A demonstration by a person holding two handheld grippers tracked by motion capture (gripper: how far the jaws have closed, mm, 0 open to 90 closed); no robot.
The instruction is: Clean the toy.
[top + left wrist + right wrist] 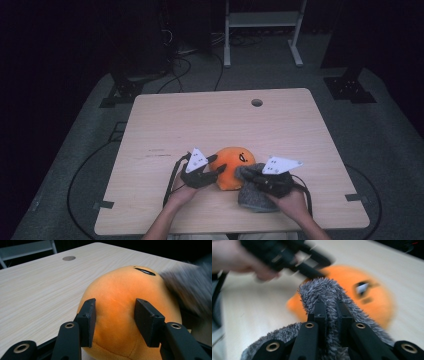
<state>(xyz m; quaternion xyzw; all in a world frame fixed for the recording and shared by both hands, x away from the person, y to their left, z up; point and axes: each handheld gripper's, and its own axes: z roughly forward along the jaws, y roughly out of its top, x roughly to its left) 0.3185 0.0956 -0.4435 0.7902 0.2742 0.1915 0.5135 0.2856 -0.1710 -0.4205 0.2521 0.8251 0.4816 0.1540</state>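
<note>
An orange plush toy [231, 162] with a stitched face lies on the wooden table [225, 120] near its front edge. My left gripper [219, 164] comes at it from the left, and in the left gripper view its two pads press into the toy's [117, 297] rounded sides, so the gripper [115, 315] is shut on it. A grey fuzzy cloth [257, 197] lies against the toy's right side. My right gripper [250, 175] is shut on a raised fold of that cloth [324, 290], the jaws [330, 312] close together around it. The toy [374, 297] sits blurred behind the fold.
A round hole [257, 102] is cut in the table near its far edge. Cables trail from both grippers over the front edge. A white frame [262, 30] and dark stands are on the floor beyond the table. The person's other hand [234, 260] is blurred in the right gripper view.
</note>
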